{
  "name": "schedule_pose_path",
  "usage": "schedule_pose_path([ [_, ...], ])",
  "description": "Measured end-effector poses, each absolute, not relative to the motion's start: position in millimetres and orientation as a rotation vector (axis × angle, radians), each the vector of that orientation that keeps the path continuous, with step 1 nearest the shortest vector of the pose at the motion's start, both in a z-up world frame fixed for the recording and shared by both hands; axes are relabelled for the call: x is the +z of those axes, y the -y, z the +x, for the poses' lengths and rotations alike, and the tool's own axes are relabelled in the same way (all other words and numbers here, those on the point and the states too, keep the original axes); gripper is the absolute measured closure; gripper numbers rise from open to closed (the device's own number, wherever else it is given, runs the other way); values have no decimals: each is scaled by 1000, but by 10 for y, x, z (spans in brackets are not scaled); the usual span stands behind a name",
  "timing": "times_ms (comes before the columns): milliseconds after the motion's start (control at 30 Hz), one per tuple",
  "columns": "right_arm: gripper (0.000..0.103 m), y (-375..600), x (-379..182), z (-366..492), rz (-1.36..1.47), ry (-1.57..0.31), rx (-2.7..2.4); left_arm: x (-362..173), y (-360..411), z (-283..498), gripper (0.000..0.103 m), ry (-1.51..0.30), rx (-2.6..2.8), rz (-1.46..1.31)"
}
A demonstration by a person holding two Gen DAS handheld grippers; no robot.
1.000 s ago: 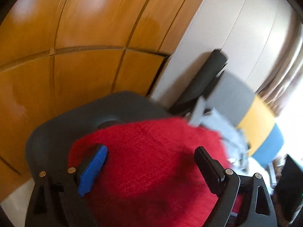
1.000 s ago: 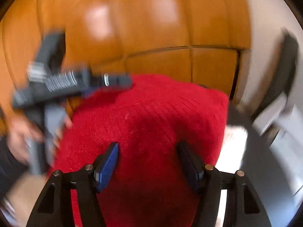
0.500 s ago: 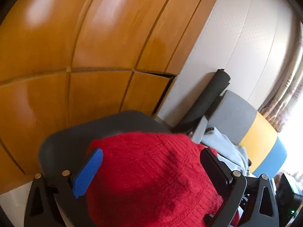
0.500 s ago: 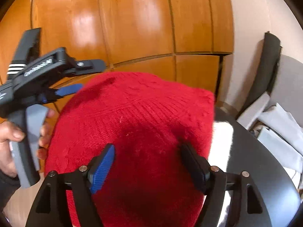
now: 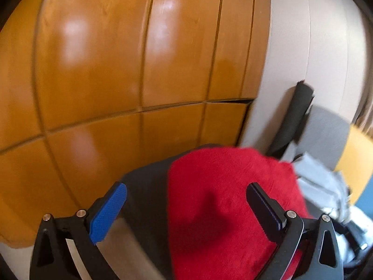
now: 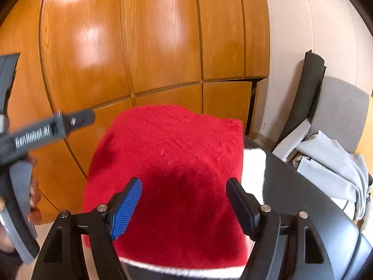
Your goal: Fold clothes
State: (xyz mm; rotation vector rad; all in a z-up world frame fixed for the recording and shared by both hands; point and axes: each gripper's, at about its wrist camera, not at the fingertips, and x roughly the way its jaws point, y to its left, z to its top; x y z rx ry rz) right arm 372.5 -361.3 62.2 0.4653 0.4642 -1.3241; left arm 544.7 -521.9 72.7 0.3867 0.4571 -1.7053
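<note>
**A:** What is in front of the two cameras?

**B:** A folded red sweater (image 6: 172, 177) lies on a dark round table (image 6: 303, 198). It is fuzzy knit, folded into a thick, roughly square bundle. A strip of white fabric (image 6: 254, 161) shows at its right edge and along its near edge. Behind the table stands a wall of glossy orange-brown wood panels (image 6: 151, 46).

**A:** Where are the grippers?

**B:** The right gripper (image 6: 184, 200) hangs over the near part of the sweater. Its fingers stand apart, a blue pad on the left one and a dark pad on the right one, and neither presses on the knit. Nothing is pinched between them. The left gripper (image 5: 186, 210) is spread wide. Its blue-padded finger is over bare table, and its dark finger is over the sweater's right part. It grips nothing either.

**A:** Can either gripper be seen from the other camera?

**B:** Yes. In the right wrist view the left gripper's grey body (image 6: 44, 133) enters from the left edge, above and to the left of the sweater, with a hand (image 6: 32, 193) wrapped round its handle. Its image is slightly blurred.

**A:** What else is nearby?

**B:** To the right, against a pale wall (image 6: 303, 46), stands a grey chair (image 6: 338, 112) with a dark rolled mat (image 6: 307, 86) leaning beside it. Light grey clothes (image 6: 331, 163) are heaped on the chair's seat, well apart from the sweater.
</note>
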Motion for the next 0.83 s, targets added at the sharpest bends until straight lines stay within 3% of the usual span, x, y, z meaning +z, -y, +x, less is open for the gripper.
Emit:
schedule_pose_path([
  [300,26,3193,568,3927,397,-528,-1252,650,4515,5380,0,-353,-1655,435],
  [667,26,2863,587,3928,349,-528,-1221,571,4234,5515,0,-497,-1656,421],
  [833,26,2746,598,3852,360,-516,-1246,595,4132,5501,0,-475,-1627,402],
])
